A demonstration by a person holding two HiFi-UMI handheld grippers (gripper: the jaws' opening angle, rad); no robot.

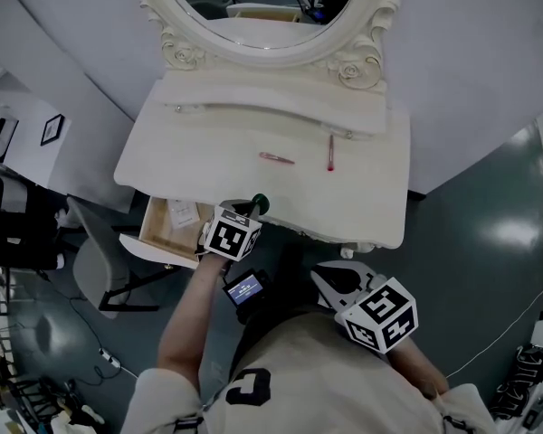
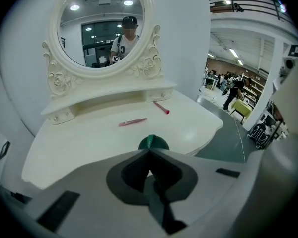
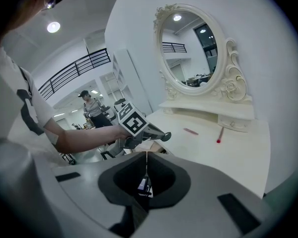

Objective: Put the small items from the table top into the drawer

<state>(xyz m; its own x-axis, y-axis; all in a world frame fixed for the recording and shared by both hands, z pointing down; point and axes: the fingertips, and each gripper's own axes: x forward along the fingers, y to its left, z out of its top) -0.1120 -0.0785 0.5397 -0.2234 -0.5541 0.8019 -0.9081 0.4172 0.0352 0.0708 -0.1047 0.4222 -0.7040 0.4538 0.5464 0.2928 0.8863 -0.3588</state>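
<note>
A white dressing table carries a pink clip and a red stick near its back shelf. The table's left drawer stands pulled out with a pale card inside. My left gripper is over the table's front edge, just right of the drawer, shut on a small dark green item. My right gripper hangs in front of the table, away from the items, jaws together with nothing in them. From the right gripper view the left gripper shows side-on.
An oval mirror in a carved frame rises behind a raised shelf with small drawers. A grey chair stands left of the open drawer. Cables lie on the dark floor.
</note>
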